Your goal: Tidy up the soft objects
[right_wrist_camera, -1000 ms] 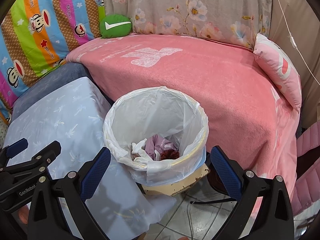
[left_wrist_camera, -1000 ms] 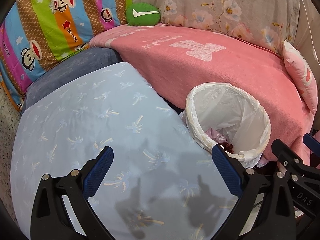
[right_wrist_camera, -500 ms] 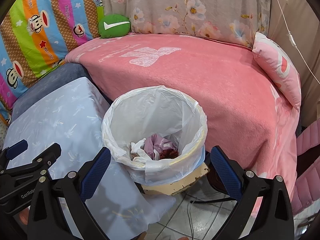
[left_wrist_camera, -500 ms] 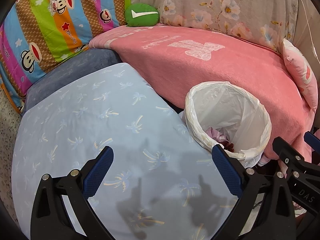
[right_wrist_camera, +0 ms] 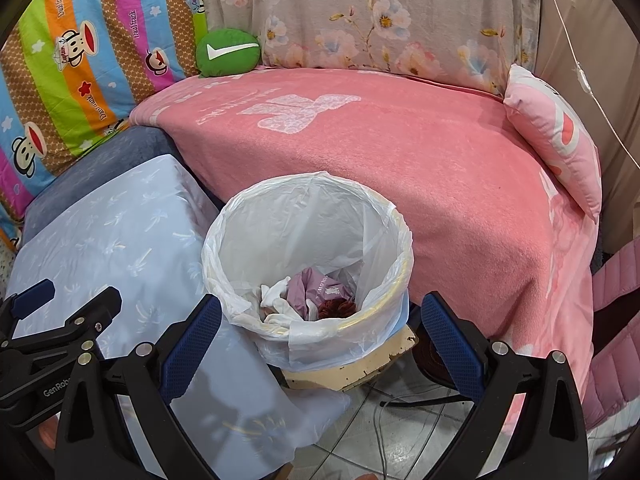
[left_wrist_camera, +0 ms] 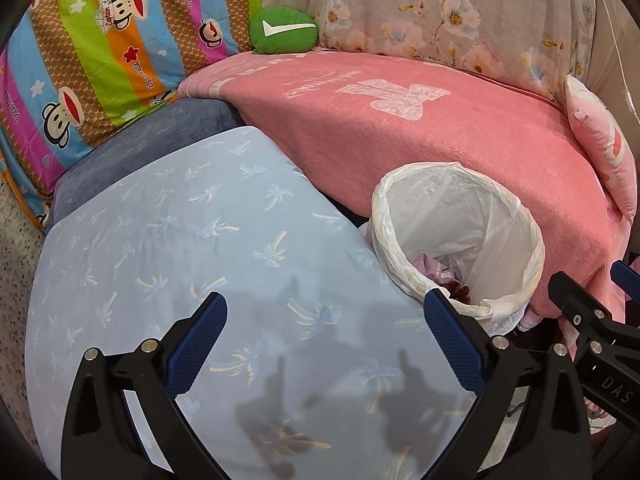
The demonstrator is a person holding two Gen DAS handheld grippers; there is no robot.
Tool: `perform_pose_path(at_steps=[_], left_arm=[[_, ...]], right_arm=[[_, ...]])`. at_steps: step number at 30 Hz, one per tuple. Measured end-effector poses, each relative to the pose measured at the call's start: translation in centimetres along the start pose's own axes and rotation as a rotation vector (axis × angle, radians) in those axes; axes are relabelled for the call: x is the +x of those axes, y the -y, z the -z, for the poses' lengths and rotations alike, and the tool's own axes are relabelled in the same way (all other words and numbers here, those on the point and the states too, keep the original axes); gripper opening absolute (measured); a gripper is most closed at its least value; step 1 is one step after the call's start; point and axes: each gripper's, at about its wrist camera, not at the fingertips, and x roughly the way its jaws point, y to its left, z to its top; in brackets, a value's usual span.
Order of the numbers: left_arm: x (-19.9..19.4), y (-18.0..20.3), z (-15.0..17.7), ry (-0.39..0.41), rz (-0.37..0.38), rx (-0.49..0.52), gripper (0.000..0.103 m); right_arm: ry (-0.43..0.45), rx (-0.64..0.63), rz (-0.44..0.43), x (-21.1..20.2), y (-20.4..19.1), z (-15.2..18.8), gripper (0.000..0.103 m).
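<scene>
A green round cushion with a white check mark (left_wrist_camera: 283, 31) (right_wrist_camera: 228, 53) rests at the back of the pink blanket (left_wrist_camera: 420, 132) (right_wrist_camera: 400, 148), far from both grippers. A pink pillow (left_wrist_camera: 600, 152) (right_wrist_camera: 556, 136) leans at the blanket's right end. My left gripper (left_wrist_camera: 326, 336) hangs open and empty over a light blue palm-print cloth (left_wrist_camera: 192, 264) (right_wrist_camera: 120, 240). Open too, my right gripper (right_wrist_camera: 320, 336) hovers in front of the lined bin (right_wrist_camera: 308, 264), holding nothing.
The white-lined bin (left_wrist_camera: 456, 240) holds crumpled paper and wrappers and stands on a worn board (right_wrist_camera: 360, 364). A striped monkey-print quilt (left_wrist_camera: 100, 52) and a floral cover (right_wrist_camera: 380, 20) form the back. Tiled floor with cables (right_wrist_camera: 384, 420) lies below.
Both views have shifted slightly, the scene sitting a touch lower in frame. Both grippers stay open and empty.
</scene>
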Motion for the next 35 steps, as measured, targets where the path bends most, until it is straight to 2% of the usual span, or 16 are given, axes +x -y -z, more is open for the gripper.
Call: perform_pose_path(at_steps=[35], left_arm=[[0.3, -0.09, 0.2, -0.014, 0.007, 0.017, 0.094]], right_arm=[[-0.002, 0.007, -0.001, 0.01, 0.43, 0.02, 0.099]])
